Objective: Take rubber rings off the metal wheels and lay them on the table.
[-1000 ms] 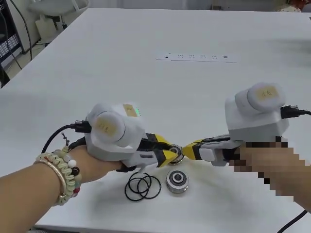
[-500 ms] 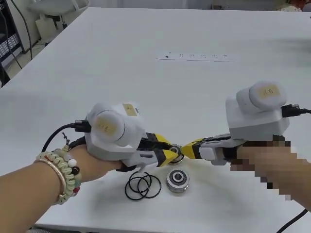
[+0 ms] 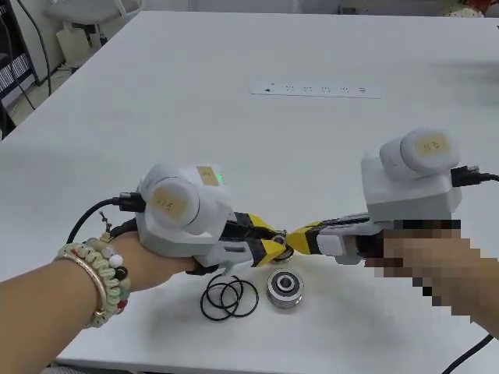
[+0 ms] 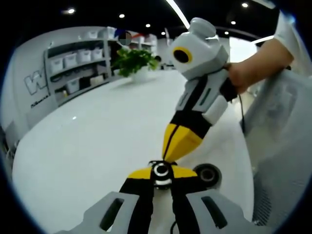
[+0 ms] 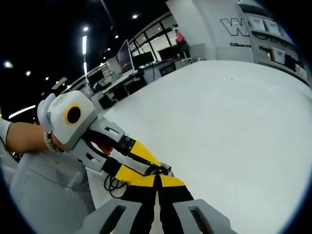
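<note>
My left gripper [image 3: 274, 249] is shut on a small metal wheel [image 3: 284, 248], holding it just above the table; its own view shows the wheel [image 4: 161, 173] clamped between the yellow jaw tips. My right gripper [image 3: 296, 241] comes in from the right with its jaws shut. Its tips meet the wheel's edge [image 5: 159, 169], seemingly pinching the thin black rubber ring there. A second metal wheel [image 3: 285, 287] lies flat on the table below the grippers. Three loose rubber rings [image 3: 228, 298] overlap beside it.
A white power strip [image 3: 316, 89] lies further back on the white table [image 3: 234, 132]. The table's near edge [image 3: 234, 360] runs close below the rings. A black cable [image 3: 90, 220] trails from the left gripper.
The grippers stay joined at the held wheel. The right gripper has edged slightly to the left; the rings and the second wheel lie as before.
</note>
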`<move>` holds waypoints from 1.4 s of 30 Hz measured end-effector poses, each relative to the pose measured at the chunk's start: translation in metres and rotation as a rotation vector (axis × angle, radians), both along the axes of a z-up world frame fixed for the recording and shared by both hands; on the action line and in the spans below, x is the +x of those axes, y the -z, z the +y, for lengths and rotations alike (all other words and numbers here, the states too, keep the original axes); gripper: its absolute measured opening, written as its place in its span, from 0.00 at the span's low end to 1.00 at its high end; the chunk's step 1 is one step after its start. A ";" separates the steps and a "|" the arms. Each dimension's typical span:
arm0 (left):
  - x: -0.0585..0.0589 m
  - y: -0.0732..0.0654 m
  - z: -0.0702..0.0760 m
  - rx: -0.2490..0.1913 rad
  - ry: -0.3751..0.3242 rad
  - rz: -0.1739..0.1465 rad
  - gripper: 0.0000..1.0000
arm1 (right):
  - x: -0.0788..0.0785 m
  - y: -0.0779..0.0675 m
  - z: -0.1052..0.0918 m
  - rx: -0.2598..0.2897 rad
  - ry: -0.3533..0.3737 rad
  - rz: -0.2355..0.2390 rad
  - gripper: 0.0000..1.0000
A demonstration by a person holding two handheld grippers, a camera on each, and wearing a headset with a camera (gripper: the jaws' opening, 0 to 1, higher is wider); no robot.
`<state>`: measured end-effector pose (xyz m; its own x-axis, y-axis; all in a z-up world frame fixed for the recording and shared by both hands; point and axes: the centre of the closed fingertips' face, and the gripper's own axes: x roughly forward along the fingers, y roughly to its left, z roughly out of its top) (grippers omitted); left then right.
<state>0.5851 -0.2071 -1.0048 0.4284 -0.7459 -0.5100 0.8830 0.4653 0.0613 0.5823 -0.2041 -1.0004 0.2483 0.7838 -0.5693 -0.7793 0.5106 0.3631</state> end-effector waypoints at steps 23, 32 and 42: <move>0.000 -0.001 -0.002 -0.011 -0.036 0.038 0.14 | 0.001 -0.008 0.004 0.041 0.018 -0.005 0.00; -0.003 -0.009 -0.002 0.034 -0.008 0.042 0.21 | 0.004 -0.005 -0.003 0.030 0.063 0.019 0.00; -0.014 -0.038 -0.001 0.027 0.051 0.033 0.29 | 0.003 -0.008 -0.002 0.041 0.065 0.025 0.00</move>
<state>0.5712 -0.2078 -0.9670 0.3726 -0.7518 -0.5440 0.9073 0.4183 0.0435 0.5856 -0.2063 -0.9924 0.2860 0.7890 -0.5438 -0.7353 0.5446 0.4034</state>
